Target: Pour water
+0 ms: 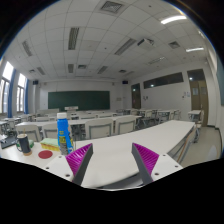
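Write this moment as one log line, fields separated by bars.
task: pour water | hand-held gripper: open, empty | bottle: upright on white table, ahead-left of fingers, untouched | cup: left of bottle | pouring: not started

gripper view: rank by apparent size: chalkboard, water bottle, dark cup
1. chalkboard, though far off, so it only looks comparable
2. water bottle, near the gripper
3. dark cup

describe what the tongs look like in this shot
Only the two tips of the tongs show. Each finger is dark, wedge-shaped and narrows toward its end, with a bright magenta pad on its inner face. No cables, markings, hand or sleeve are visible. There is a wide gap between the fingers.
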`<state>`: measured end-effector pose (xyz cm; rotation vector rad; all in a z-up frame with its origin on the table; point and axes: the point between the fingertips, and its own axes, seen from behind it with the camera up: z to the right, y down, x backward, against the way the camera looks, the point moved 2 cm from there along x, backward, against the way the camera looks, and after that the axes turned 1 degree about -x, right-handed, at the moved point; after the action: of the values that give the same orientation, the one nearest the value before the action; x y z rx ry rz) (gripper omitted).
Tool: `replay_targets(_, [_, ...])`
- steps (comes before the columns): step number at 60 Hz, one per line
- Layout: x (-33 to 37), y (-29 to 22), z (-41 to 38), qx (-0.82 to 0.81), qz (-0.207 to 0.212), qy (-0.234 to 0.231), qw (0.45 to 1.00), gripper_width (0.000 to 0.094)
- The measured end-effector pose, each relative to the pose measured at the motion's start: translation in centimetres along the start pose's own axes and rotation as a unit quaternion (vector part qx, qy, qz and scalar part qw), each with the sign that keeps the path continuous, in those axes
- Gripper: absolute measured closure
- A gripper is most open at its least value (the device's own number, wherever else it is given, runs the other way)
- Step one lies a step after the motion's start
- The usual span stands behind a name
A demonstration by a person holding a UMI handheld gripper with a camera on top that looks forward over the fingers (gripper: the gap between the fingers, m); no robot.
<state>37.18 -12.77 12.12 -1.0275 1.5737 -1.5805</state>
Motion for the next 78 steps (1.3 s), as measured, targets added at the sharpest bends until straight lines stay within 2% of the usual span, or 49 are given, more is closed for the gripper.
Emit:
replay_targets(8, [0.4, 1.2, -1.4, 0.025, -0.019, -0.03, 0.999, 0.0107])
replay_targets(11, [0.4, -1.3, -1.6, 0.045, -0.025, -0.027, 0.998, 0.0106])
replay_targets(14, [0.4, 1.9, -1.9, 0.065, -0.02, -0.026, 0.997, 0.01])
replay_targets(15, [0.4, -0.5, -2.3, 0.069, -0.025, -0.027, 0.997, 0.0098])
replay_targets(17, [0.5, -0.4, -2.9, 0.077, -0.026, -0.033, 0.996, 0.0099])
replay_targets(18, [0.6, -0.4, -3.3, 0.081, -0.028, -0.039, 0.996, 0.01])
replay_targets(19, [0.8, 2.1, -3.7, 0.084, -0.026, -0.045, 0.995, 0.01])
replay_targets(25, [1.4, -0.7, -9.2, 0.091, -0.03, -0.097, 0.991, 0.0103])
replay_targets(34, [0.3, 0.1, -15.6, 0.085, -0.034, -0.167, 0.982, 0.0109])
replay_targets(41, [-4.3, 2.1, -17.6, 0.101, -0.052, -0.164, 0.98, 0.0112])
replay_targets(57, [-15.4, 4.1, -21.4, 0.049, -0.057, -0.155, 0.985, 0.0113])
replay_targets(59, [-16.1, 3.3, -21.2, 0.046, -0.056, -0.156, 0.985, 0.0135])
replay_targets(61, [-16.8, 4.0, -21.5, 0.044, -0.054, -0.146, 0.987, 0.0216])
replay_targets(62, [-17.1, 3.5, -20.5, 0.049, -0.054, -0.138, 0.988, 0.0352])
replay_targets(63, [-17.1, 4.1, -21.0, 0.052, -0.051, -0.132, 0.989, 0.0398])
replay_targets(65, [-17.0, 4.1, -20.8, 0.047, -0.049, -0.123, 0.99, 0.0407])
replay_targets(74, [-17.1, 4.1, -20.7, 0.048, -0.043, -0.088, 0.994, 0.0566])
replay_targets(78, [-17.0, 4.0, -20.9, 0.066, -0.052, -0.081, 0.993, 0.0583])
